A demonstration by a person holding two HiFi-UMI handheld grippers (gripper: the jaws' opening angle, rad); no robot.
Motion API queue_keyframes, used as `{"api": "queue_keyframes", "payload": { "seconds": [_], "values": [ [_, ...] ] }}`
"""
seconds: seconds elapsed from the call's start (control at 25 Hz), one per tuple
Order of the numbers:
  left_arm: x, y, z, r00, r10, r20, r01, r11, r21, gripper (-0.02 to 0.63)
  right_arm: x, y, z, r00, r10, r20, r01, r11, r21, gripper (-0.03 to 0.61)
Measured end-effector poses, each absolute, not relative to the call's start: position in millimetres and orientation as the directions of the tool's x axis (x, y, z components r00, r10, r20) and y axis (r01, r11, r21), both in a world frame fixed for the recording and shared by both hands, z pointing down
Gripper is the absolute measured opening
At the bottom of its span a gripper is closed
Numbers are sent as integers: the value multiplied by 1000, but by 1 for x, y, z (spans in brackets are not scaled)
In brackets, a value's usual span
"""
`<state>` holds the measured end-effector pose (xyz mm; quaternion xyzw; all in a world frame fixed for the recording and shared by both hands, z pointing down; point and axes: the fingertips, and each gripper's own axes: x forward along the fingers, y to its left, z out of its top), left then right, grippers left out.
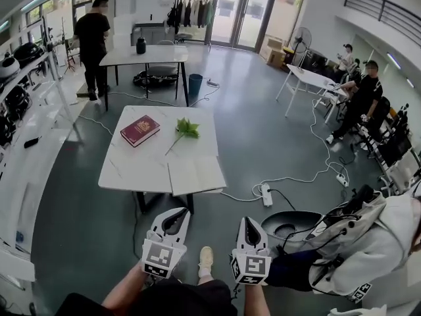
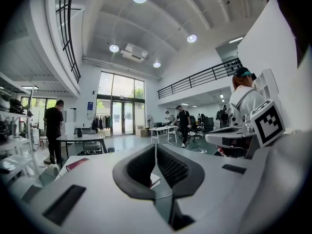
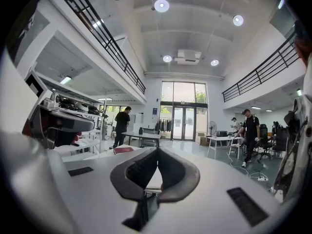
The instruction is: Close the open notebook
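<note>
The open notebook [image 1: 195,175] lies flat, white pages up, at the near edge of the white table [image 1: 131,166]. Both grippers hang side by side in front of the table, short of it and above the floor. My left gripper [image 1: 176,214] points at the table's near edge with its jaws together and nothing between them; its own view shows the left gripper [image 2: 156,146] tips meeting. My right gripper [image 1: 248,224] is likewise shut and empty, and in its own view the right gripper [image 3: 157,150] jaws touch. A sliver of white page [image 2: 153,180] shows below the left jaws.
A dark red book [image 1: 139,130] and a green leafy sprig [image 1: 186,128] lie farther back on the table. A power strip [image 1: 266,194] with cables and a black round base [image 1: 289,225] are on the floor to the right. A person in white [image 1: 368,242] stands close at right; shelving [image 1: 20,143] lines the left.
</note>
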<state>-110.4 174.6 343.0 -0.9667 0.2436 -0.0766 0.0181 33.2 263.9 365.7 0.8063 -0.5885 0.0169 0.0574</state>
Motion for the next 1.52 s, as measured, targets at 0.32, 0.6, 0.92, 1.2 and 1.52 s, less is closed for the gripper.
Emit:
{"api": "queue_keyframes", "payload": {
  "seconds": [0.32,0.6,0.92,1.2,1.52],
  "values": [
    [-42,102,349,835,-528,153,-523,-849,-73,31,110,184,370,254,-963,96,-967,-249,57,12],
    [6,44,378,794,-569,214,-573,-818,-49,31,163,118,400,194,-969,154,-981,-192,31,12],
    [49,-2,414,750,-595,289,-617,-787,-21,31,212,61,439,134,-965,227,-990,-139,-8,12],
    [79,-30,459,706,-603,372,-649,-761,-2,31,241,23,492,65,-949,308,-993,-91,-70,14],
    [94,-58,522,651,-603,461,-691,-722,32,31,253,-11,562,-10,-915,404,-990,-47,-132,14]
  ]
}}
